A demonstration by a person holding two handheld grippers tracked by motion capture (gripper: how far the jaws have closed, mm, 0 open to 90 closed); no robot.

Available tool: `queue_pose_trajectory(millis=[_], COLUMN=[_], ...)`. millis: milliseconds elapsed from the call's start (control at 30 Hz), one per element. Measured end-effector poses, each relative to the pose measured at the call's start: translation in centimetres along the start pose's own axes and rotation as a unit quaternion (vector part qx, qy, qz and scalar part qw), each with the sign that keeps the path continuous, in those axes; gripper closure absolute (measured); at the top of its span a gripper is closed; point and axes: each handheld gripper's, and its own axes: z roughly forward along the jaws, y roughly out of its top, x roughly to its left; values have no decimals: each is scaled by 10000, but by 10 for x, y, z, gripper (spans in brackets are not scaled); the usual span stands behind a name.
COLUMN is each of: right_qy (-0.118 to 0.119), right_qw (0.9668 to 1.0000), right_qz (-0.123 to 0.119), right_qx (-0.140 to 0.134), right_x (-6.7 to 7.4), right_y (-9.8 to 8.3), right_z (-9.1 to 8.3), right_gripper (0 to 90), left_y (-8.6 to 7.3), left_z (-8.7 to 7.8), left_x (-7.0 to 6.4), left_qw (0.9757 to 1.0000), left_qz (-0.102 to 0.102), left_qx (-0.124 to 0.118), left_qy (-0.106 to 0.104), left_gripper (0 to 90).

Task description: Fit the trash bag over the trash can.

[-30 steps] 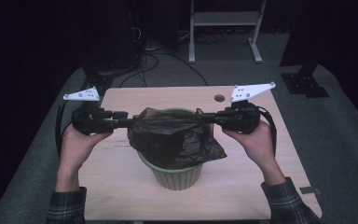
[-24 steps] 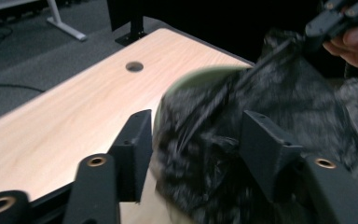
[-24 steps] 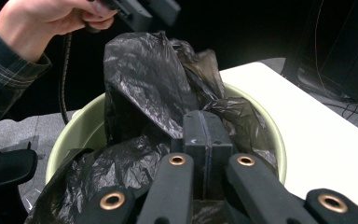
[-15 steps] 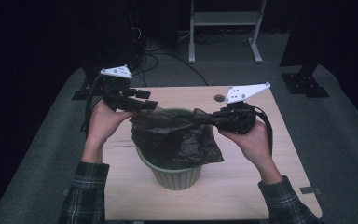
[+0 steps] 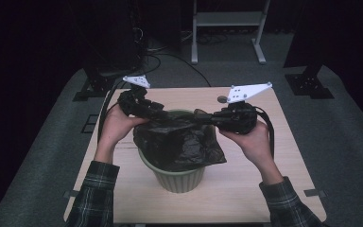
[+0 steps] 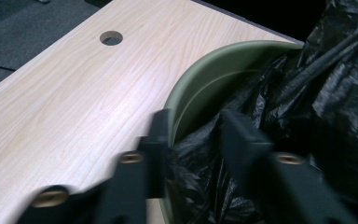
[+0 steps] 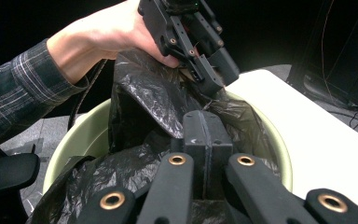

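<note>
- You work at a pale wooden table (image 5: 264,189) in a dark room, with grey floor around it and a metal stand at the far side.
- High view: the green bin (image 5: 179,178) stands mid-table, and the black bag (image 5: 179,142) is bunched across its mouth, spilling over the near rim. Your left gripper (image 5: 163,112) comes in at the far-left rim. Your right gripper (image 5: 202,115) reaches in from the right along the far edge of the bag.
- Left gripper view: the jaws have just been closing but a gap remains. One stands outside the bin's rim (image 6: 205,65), the other against the bag (image 6: 307,93), with rim and film between them. Motion blur smears both tips, so you can't tell whether either one touches.
- Right gripper view: the jaws are pressed together on a fold of the bag (image 7: 154,102), above the bin (image 7: 74,135).
- The bag looks light, limp and slick. It will likely sag and slide, so take it by its free edge and pinch a single layer.
- The bag's opening and the bin's inside are hidden under the crumpled plastic, and black on black makes the folds hard to read.
</note>
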Motion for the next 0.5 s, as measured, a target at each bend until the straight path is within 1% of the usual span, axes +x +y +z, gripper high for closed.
queue_pose_trajectory(millis=[33,67,133,167,200,267,333,367,400,500], right_qy=[0,4,-4,-5,-2,-19,-25,-55,-55,-148], right_qw=[10000,10000,10000,10000,10000,10000,10000,10000,10000,9998], right_qz=[0,3,-10,-7,-8,-15,-28,7,7,65], right_qx=[0,-4,-26,-34,-35,-2,22,44,44,77], right_x=[0,0,0,0,1,1,1,0,0,-3], right_y=[0,0,0,0,0,-2,-3,-7,-7,-16], right_z=[0,0,-1,-2,-2,-4,-5,-9,-9,-18], right_gripper=[898,898,898,898,898,898,898,898,898,898], left_y=[0,0,0,1,0,-2,-9,-13,-17,-34], left_z=[-1,-2,-7,-10,-13,-22,-35,-42,-49,-71], left_x=[-1,-1,-2,-3,-3,-2,1,2,4,6], left_qw=[10000,10000,9999,9999,9999,9996,9988,9981,9974,9944], left_qz=[35,79,84,42,24,-35,-141,-223,-304,-531], left_qx=[20,9,-76,-110,-135,-220,-382,-456,-522,-733], left_qy=[-11,-22,-52,-57,-12,178,287,336,393,547], left_gripper=[657,739,883,899,899,900,900,899,899,900])
